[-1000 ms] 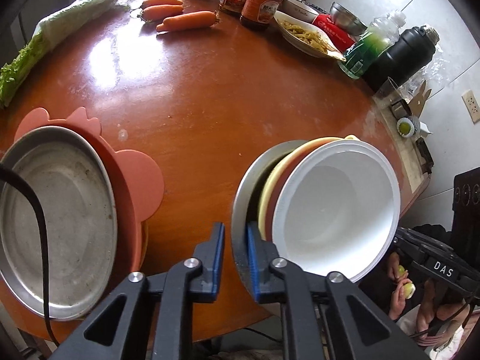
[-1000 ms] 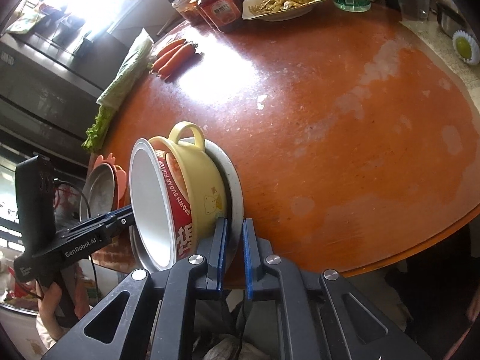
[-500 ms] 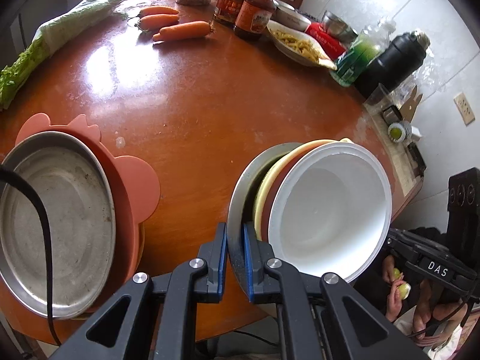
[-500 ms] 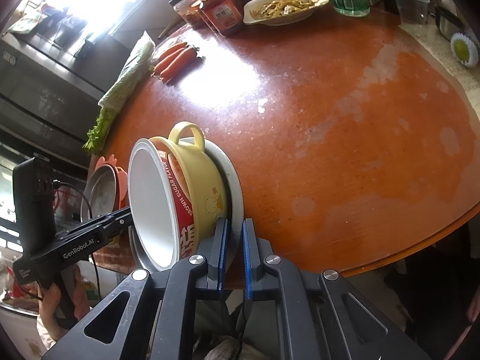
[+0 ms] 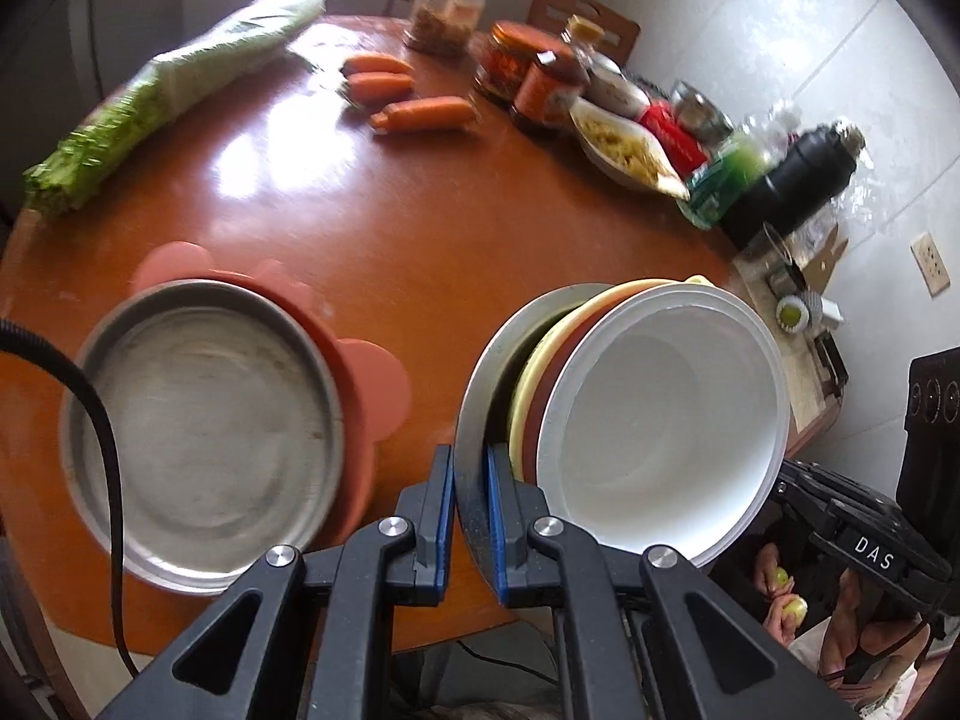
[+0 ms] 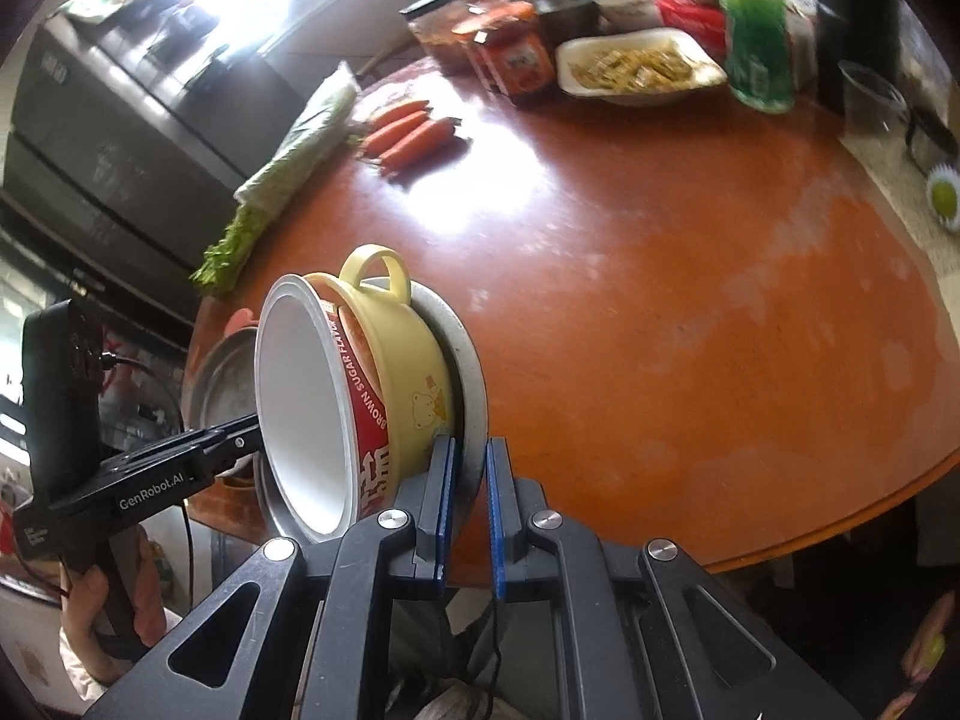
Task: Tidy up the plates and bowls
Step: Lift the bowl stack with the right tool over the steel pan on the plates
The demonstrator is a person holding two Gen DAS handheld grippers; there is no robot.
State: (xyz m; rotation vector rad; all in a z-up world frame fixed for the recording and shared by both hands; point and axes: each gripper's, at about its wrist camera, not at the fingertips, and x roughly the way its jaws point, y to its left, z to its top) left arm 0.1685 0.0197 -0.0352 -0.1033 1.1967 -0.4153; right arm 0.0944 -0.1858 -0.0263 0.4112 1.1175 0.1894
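Between both pairs of jaws, the rim of one steel plate (image 5: 480,372) is clamped by the left gripper (image 5: 471,516) and right gripper (image 6: 467,510); the stacked bowls (image 5: 660,420) are carried tilted, right of a second steel plate (image 5: 204,420) left of the left jaws.

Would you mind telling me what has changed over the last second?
Both grippers, left and right, have lifted the metal plate with its stacked bowls, so the table looks farther off. Both stay clamped on the plate's rim. The metal pan and carrots stayed put.
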